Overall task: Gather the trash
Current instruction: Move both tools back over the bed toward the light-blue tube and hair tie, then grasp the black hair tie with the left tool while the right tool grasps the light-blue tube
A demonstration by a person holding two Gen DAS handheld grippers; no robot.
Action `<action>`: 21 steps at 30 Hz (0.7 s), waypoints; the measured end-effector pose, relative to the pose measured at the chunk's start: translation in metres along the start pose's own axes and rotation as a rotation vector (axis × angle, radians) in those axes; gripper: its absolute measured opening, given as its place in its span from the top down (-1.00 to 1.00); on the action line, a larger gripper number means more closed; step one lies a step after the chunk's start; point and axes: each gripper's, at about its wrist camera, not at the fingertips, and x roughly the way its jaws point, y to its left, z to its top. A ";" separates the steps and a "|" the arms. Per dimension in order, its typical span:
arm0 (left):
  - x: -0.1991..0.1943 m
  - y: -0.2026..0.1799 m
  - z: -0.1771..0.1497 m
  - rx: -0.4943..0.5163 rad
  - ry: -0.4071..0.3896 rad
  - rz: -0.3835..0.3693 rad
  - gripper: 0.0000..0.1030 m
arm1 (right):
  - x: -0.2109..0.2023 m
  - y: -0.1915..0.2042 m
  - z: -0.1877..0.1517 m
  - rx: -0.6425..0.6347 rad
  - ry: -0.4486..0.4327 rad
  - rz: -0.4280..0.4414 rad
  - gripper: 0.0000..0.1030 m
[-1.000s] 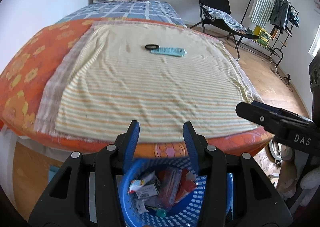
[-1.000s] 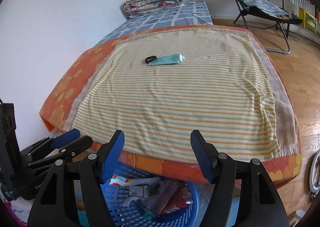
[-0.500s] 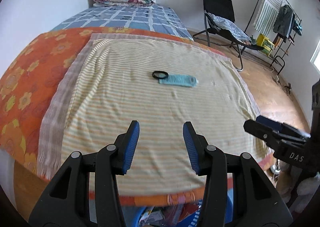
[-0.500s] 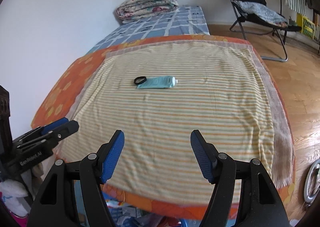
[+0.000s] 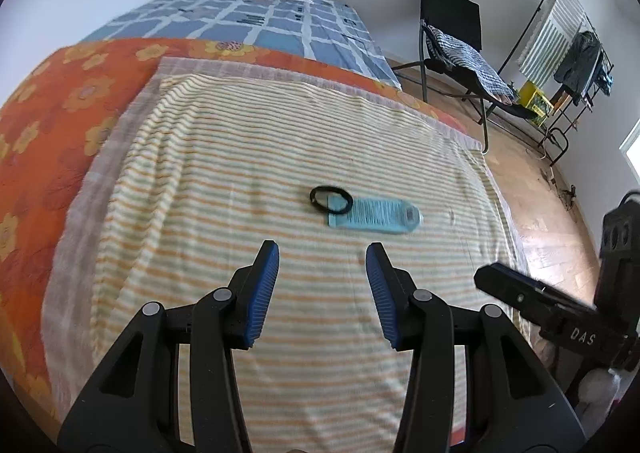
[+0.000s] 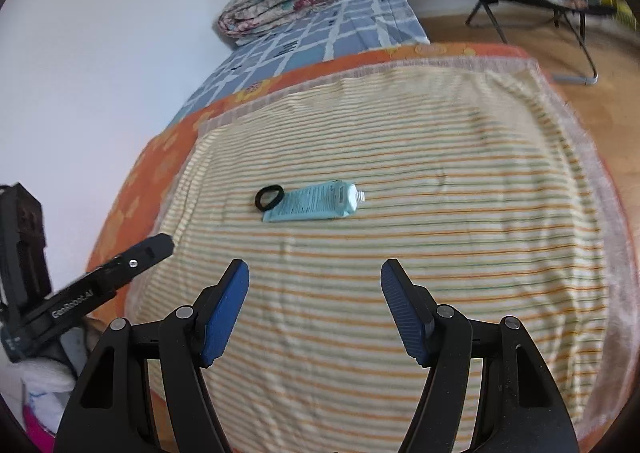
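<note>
Both the left tongs (image 5: 322, 251) and right tongs (image 6: 314, 271) hang part-open and empty over the striped bed cover (image 6: 460, 213), where the flattened pale-blue plastic tube (image 6: 314, 202), capless, light and squashy, best pinched across its flat middle, touches a thin black ring (image 6: 269, 197).

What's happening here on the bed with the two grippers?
A person is clearing trash off a bed with a handheld gripper in each hand. Both the left gripper and the right gripper are open and empty, held above the striped blanket. Just ahead lie a light blue tube and a black ring, which overlaps the tube's flat end. Neither is touched yet.
</note>
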 end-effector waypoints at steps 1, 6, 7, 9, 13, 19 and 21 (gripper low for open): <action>0.005 0.001 0.003 -0.006 0.006 -0.002 0.10 | 0.006 -0.004 0.003 0.026 0.010 0.021 -0.32; 0.037 0.011 0.020 -0.046 0.046 -0.013 0.10 | 0.022 -0.009 0.011 0.054 0.023 0.031 -0.32; 0.043 0.014 0.021 -0.063 0.055 -0.019 0.10 | 0.025 -0.011 0.012 0.060 0.024 0.031 -0.32; 0.054 0.021 0.025 -0.100 0.072 -0.035 0.11 | 0.032 -0.015 0.016 0.076 0.022 0.028 -0.32; 0.073 0.028 0.031 -0.155 0.095 -0.069 0.11 | 0.043 -0.023 0.022 0.121 0.025 0.042 -0.32; 0.094 0.020 0.035 -0.132 0.112 -0.049 0.11 | 0.055 -0.023 0.028 0.103 0.027 0.015 -0.23; 0.098 0.017 0.035 -0.122 0.110 -0.025 0.17 | 0.058 -0.024 0.030 0.109 0.023 0.009 -0.22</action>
